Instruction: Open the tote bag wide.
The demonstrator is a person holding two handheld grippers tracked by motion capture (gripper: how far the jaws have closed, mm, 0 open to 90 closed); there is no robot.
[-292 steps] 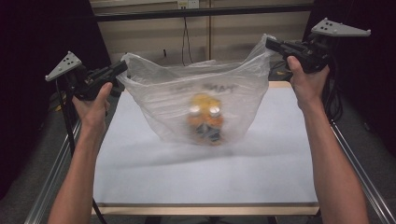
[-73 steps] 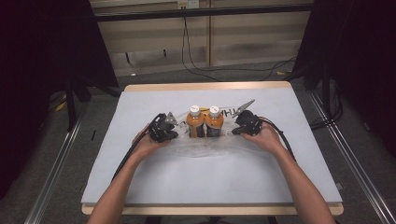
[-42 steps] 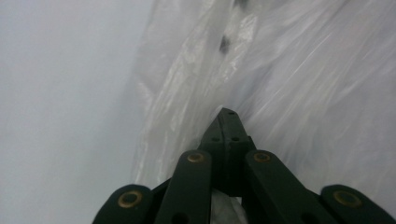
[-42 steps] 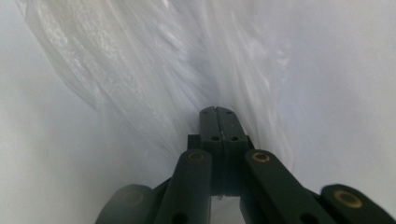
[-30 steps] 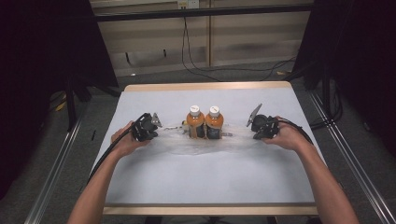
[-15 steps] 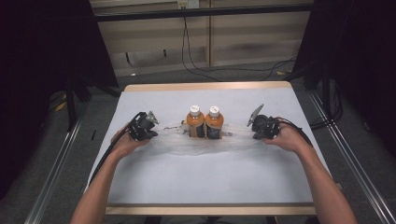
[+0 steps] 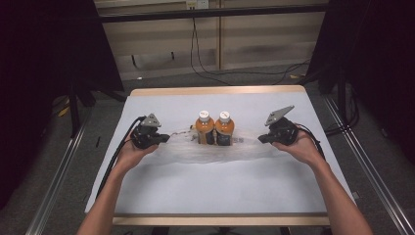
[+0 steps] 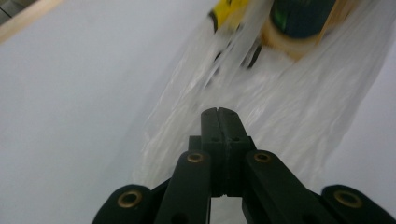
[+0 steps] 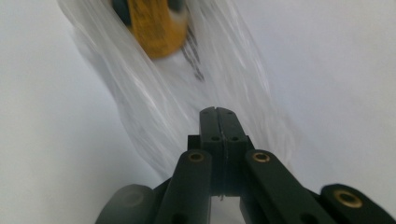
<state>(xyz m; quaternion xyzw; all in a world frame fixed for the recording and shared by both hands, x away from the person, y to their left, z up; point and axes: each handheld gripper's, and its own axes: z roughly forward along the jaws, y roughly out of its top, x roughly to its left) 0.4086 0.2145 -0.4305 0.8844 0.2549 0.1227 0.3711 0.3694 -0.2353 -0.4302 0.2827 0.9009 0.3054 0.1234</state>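
Two orange bottles with white caps, the left one [image 7: 205, 128] and the right one [image 7: 224, 128], stand side by side on the table inside a clear plastic bag [image 7: 215, 152]. The bag lies flattened and stretched left to right around them. My left gripper [image 7: 166, 138] is at the bag's left end, shut on the film. My right gripper [image 7: 260, 139] is shut on the right end. In the left gripper view the closed jaws [image 8: 218, 112] rest on the bag [image 8: 280, 93], with a bottle [image 8: 299, 18] ahead. In the right gripper view the jaws [image 9: 218, 111] pinch the bag [image 9: 163, 107] below a bottle [image 9: 156, 28].
The white table top [image 7: 220, 191] has a wooden rim [image 7: 215, 90] at the far edge. Metal rails [image 7: 58, 186] run along both sides. Cables [image 7: 210, 58] lie on the floor beyond the table.
The bag, once held up in the air, now lies on the table. Both grippers moved apart and pulled it flat. In the last half second almost nothing moved.
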